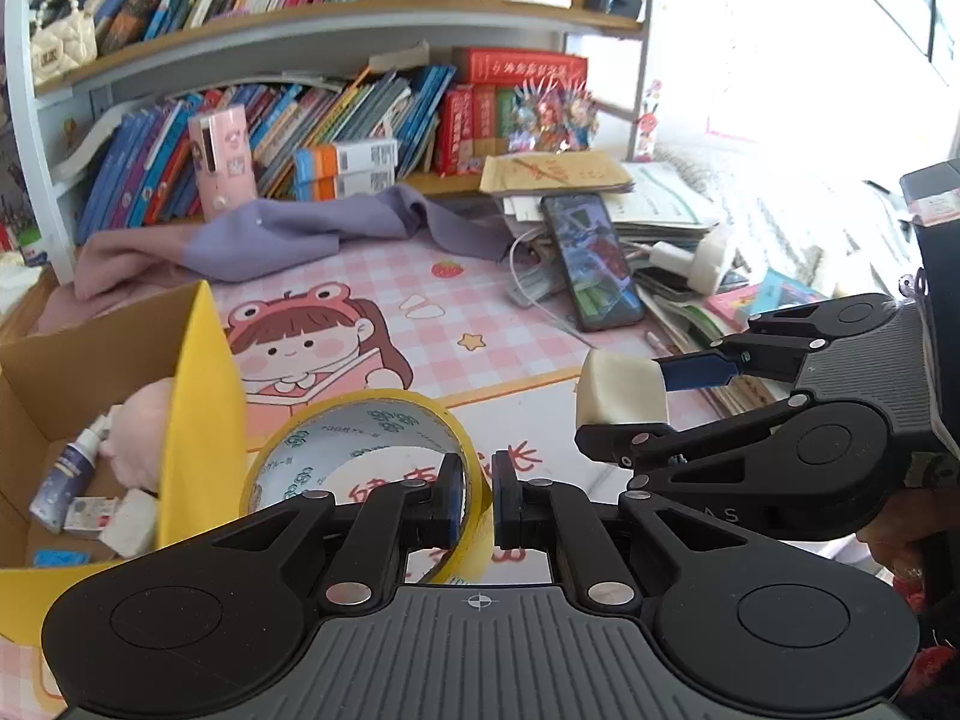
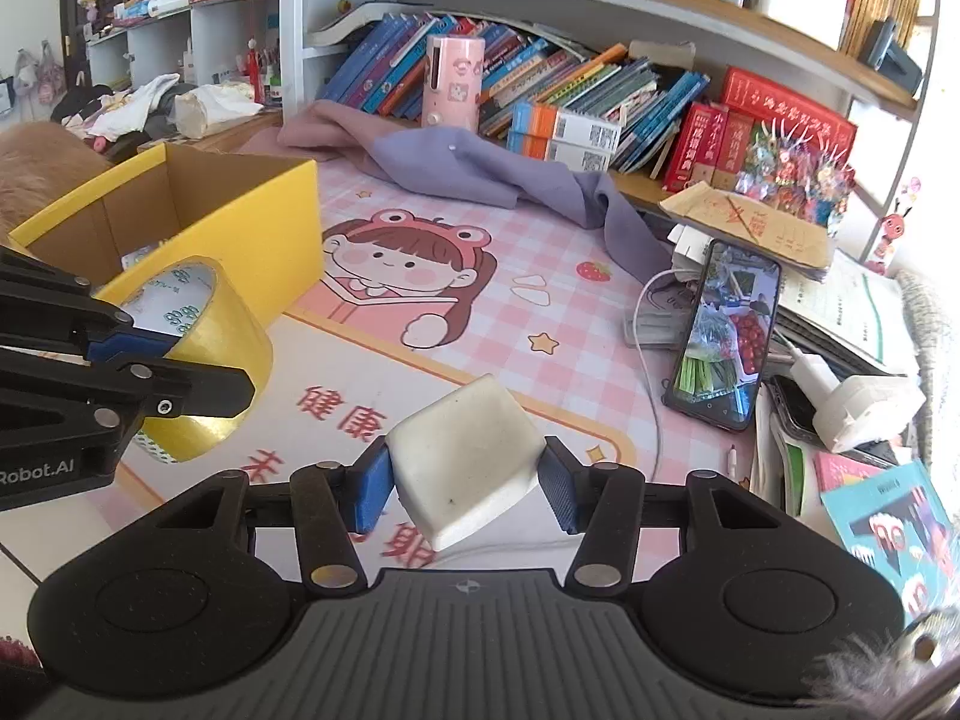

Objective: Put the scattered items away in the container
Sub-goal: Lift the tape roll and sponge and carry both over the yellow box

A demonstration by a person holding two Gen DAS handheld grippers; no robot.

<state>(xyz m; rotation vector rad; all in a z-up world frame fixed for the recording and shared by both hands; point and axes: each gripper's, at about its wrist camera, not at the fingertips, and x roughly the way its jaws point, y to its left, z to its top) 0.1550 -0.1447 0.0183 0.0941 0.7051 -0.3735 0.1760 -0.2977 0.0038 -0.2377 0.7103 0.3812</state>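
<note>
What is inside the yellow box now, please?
In the yellow box, the left wrist view shows a small spray bottle, a pink soft item, a white packet and a small label card. The box walls cover the rest.

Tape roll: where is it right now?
The tape roll is held by the left gripper, lifted just right of the yellow box, left of the white block.
</note>
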